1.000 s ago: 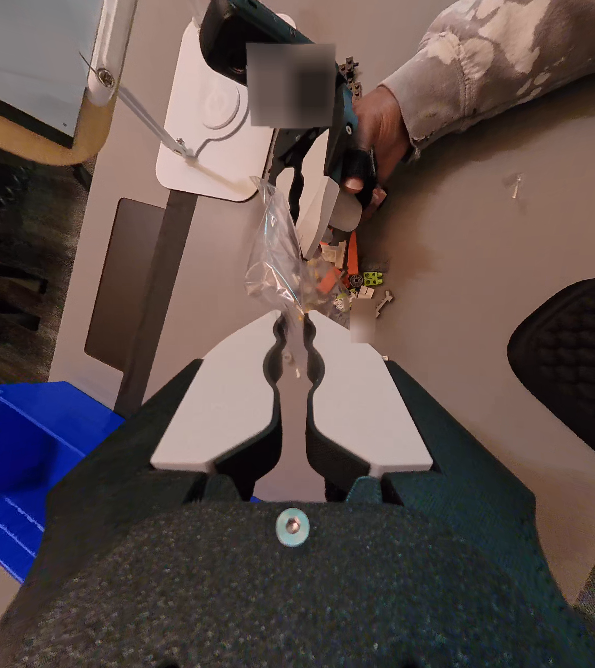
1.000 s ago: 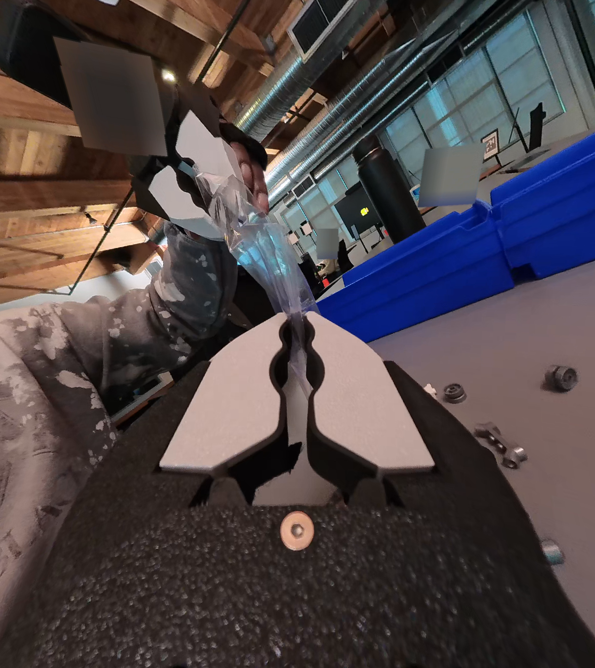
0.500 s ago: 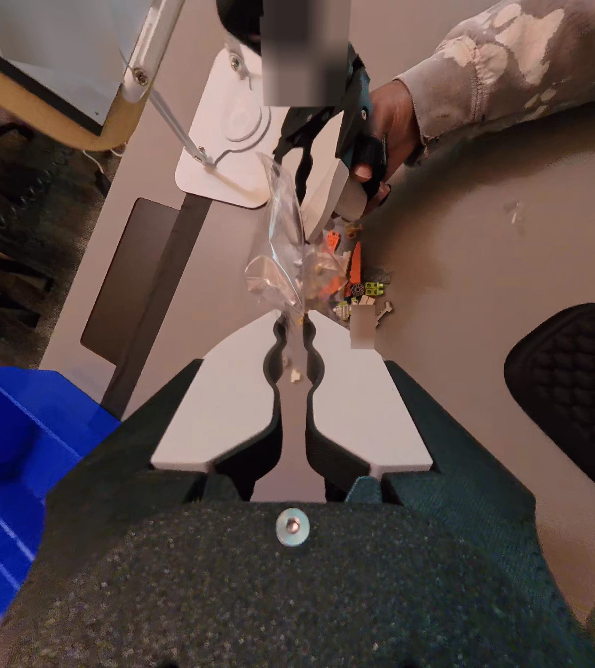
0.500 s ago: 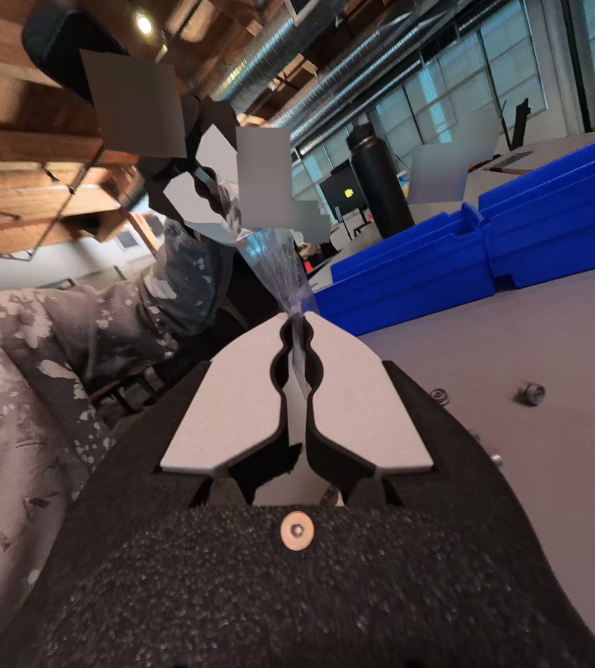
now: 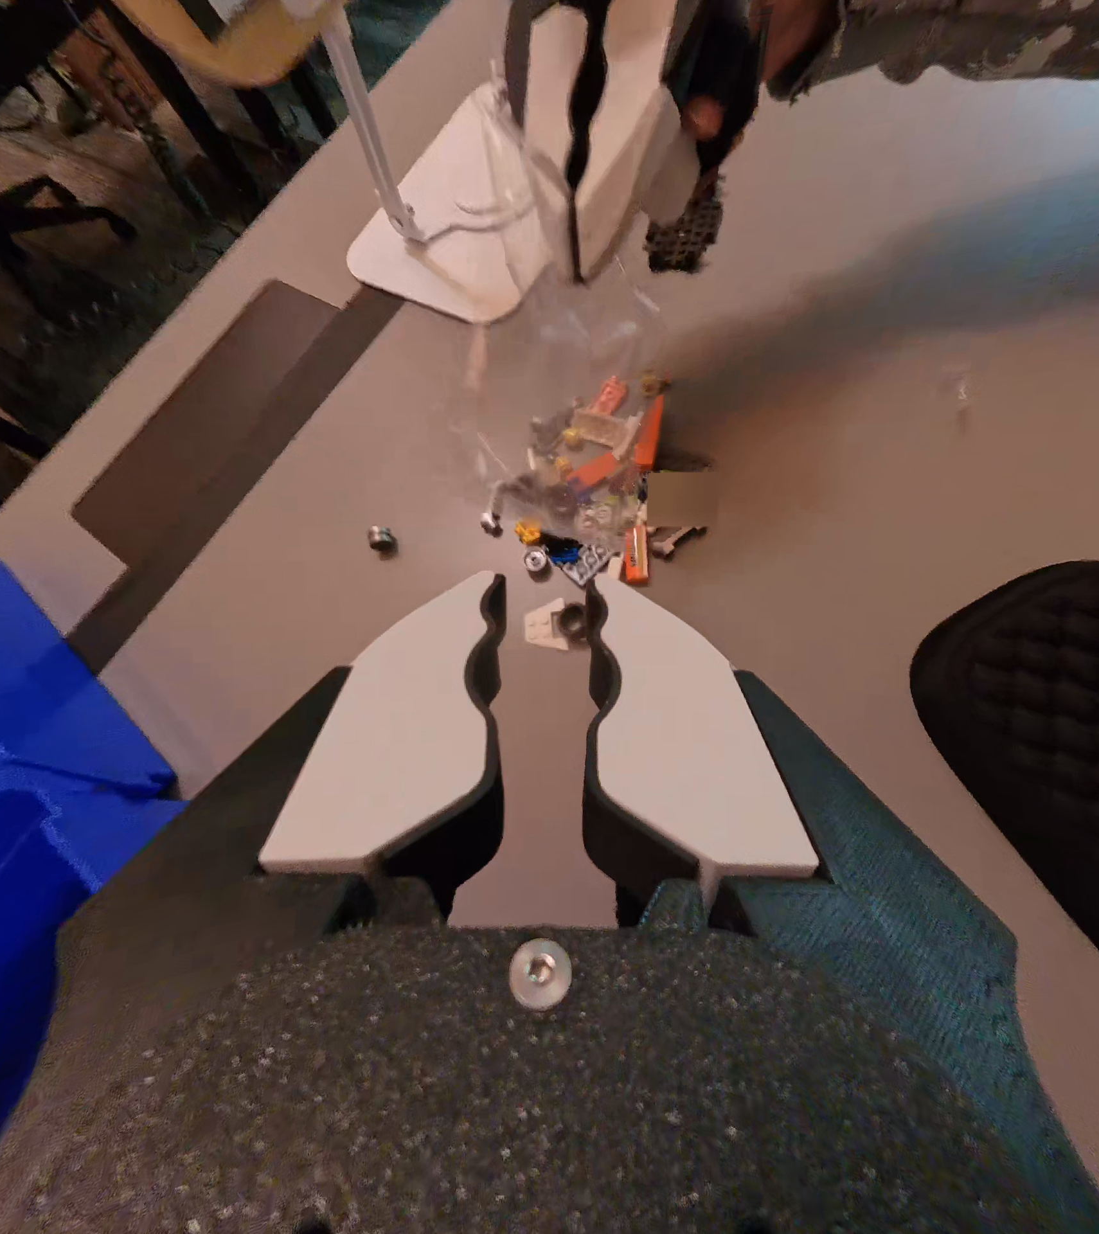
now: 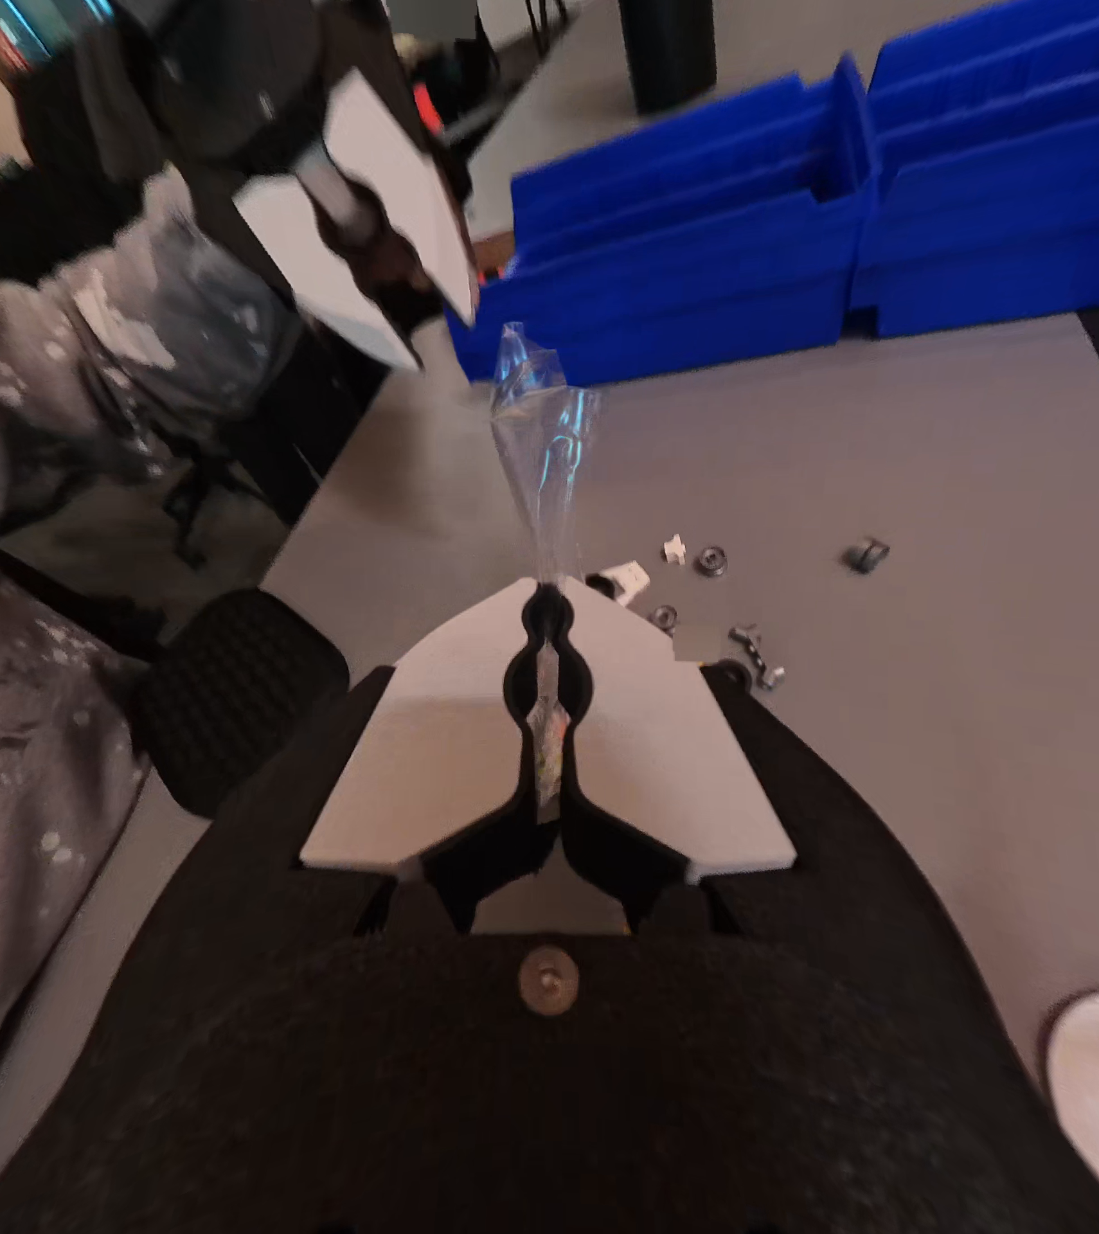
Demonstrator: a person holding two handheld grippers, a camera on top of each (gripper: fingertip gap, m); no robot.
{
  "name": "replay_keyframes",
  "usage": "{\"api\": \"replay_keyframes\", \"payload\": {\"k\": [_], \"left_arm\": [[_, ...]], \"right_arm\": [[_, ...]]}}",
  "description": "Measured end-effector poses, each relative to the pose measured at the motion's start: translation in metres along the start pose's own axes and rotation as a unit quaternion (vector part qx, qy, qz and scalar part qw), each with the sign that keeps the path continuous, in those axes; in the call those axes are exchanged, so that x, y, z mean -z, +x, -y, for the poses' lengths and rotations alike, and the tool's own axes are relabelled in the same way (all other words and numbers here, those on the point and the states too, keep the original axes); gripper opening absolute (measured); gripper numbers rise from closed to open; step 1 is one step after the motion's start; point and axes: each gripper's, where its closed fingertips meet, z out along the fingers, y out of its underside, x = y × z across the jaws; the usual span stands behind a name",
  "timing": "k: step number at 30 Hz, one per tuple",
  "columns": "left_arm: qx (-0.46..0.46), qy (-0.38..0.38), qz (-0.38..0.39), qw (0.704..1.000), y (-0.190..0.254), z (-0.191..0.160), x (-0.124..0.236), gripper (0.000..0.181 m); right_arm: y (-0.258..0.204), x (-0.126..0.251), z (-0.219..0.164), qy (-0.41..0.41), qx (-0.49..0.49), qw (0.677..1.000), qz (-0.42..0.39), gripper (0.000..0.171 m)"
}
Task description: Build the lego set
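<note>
While the right gripper (image 6: 550,587) pinched the emptied plastic bag (image 6: 543,454) and the left gripper (image 5: 543,587) hung parted and empty, unpacking looked finished, so next came discarding it and sorting the pieces (image 5: 590,467)

Blue bins (image 6: 800,254) along the grey table (image 5: 867,334), white lamp base (image 5: 447,247), black chair back (image 5: 1054,721)

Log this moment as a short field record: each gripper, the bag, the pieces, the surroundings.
left gripper: open, empty, above the table
right gripper: shut on the bag
bag: clear plastic, hanging over the pieces in the left view
pieces: small mixed heap on the table, a few strays nearby
bins: blue, at the table edge
lamp base: white, behind the heap
</note>
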Motion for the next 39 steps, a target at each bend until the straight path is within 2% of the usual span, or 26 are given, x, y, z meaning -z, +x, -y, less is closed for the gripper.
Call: {"api": "replay_keyframes", "payload": {"k": [4, 9, 10, 12, 14, 20, 25, 28, 30, 31, 32, 33, 34, 39], "left_arm": [[-0.011, 0.063, -0.001, 0.998, 0.006, 0.038, 0.004, 0.025], [-0.057, 0.076, -0.088, 0.992, 0.055, 0.068, -0.040, 0.034], [-0.061, 0.077, -0.101, 0.990, 0.063, 0.073, -0.050, 0.029], [-0.072, 0.080, -0.105, 0.989, 0.071, 0.079, -0.068, 0.005], [-0.056, 0.094, -0.123, 0.986, 0.079, 0.086, -0.080, 0.000], [0.058, 0.184, -0.196, 0.962, 0.091, 0.097, -0.095, 0.000], [0.142, 0.257, -0.221, 0.930, 0.092, 0.089, -0.099, 0.000], [0.171, 0.283, -0.224, 0.917, 0.094, 0.087, -0.105, 0.000], [0.171, 0.281, -0.211, 0.920, 0.096, 0.086, -0.114, 0.000], [0.171, 0.285, -0.213, 0.919, 0.099, 0.088, -0.116, 0.000], [0.174, 0.291, -0.223, 0.914, 0.103, 0.091, -0.117, 0.000], [0.178, 0.293, -0.233, 0.910, 0.108, 0.093, -0.119, 0.000], [0.180, 0.290, -0.235, 0.910, 0.110, 0.092, -0.123, 0.000], [0.180, 0.261, -0.244, 0.916, 0.121, 0.076, -0.138, 0.000]], "right_arm": [[-0.017, 0.006, -0.008, -0.093, 0.053, 0.994, -0.018, 0.000], [-0.047, 0.030, -0.009, -0.195, 0.100, 0.975, -0.026, 0.000], [-0.052, 0.036, -0.010, -0.210, 0.105, 0.972, -0.029, 0.000], [-0.059, 0.050, -0.017, -0.244, 0.113, 0.962, -0.042, 0.000], [-0.061, 0.064, -0.023, -0.249, 0.114, 0.960, -0.064, 0.000], [-0.062, 0.112, -0.018, -0.101, 0.097, 0.981, -0.133, 0.011], [-0.057, 0.146, -0.056, 0.024, 0.037, 0.980, -0.196, 0.055], [-0.064, 0.138, -0.087, 0.096, -0.056, 0.980, -0.162, 0.073], [-0.079, 0.127, -0.091, 0.147, -0.107, 0.977, -0.112, 0.080], [-0.082, 0.122, -0.091, 0.161, -0.117, 0.974, -0.108, 0.078], [-0.080, 0.119, -0.092, 0.165, -0.115, 0.972, -0.122, 0.059], [-0.075, 0.117, -0.097, 0.155, -0.110, 0.971, -0.147, 0.016], [-0.069, 0.118, -0.102, 0.143, -0.105, 0.969, -0.172, 0.000], [-0.072, 0.125, -0.109, 0.099, -0.094, 0.979, -0.155, 0.000]]}}
